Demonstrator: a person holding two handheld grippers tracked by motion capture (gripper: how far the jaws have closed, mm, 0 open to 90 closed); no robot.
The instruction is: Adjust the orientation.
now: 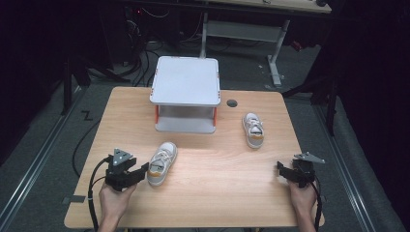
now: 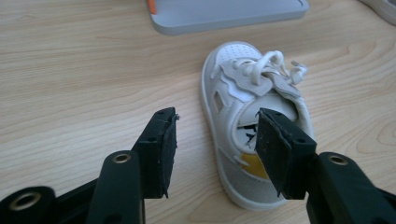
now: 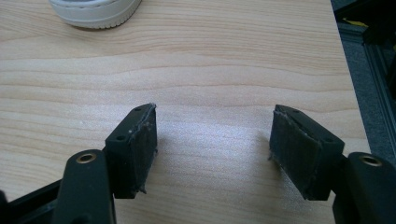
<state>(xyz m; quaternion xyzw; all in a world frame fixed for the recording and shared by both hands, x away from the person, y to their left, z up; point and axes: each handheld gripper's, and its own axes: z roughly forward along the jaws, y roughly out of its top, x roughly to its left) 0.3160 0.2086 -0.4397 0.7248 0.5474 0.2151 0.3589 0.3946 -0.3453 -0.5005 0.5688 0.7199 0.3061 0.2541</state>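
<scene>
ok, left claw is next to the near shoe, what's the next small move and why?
Probably ease the left claw forward and slightly right so its jaws straddle the near shoe's heel, then close. The jaws stand open with nothing gripped, and one pad sits over the shoe opening.

Bare tabletop [image 1: 217, 193] lies open between the two hands, while the white stand [image 1: 185, 94] blocks the far middle, one shoe [image 1: 162, 163] before it, another shoe [image 1: 253, 129] beside it.

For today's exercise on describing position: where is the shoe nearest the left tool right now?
In the high view the shoe lies on the table's near-left part, just right of the left tool and in front of the white stand.
</scene>
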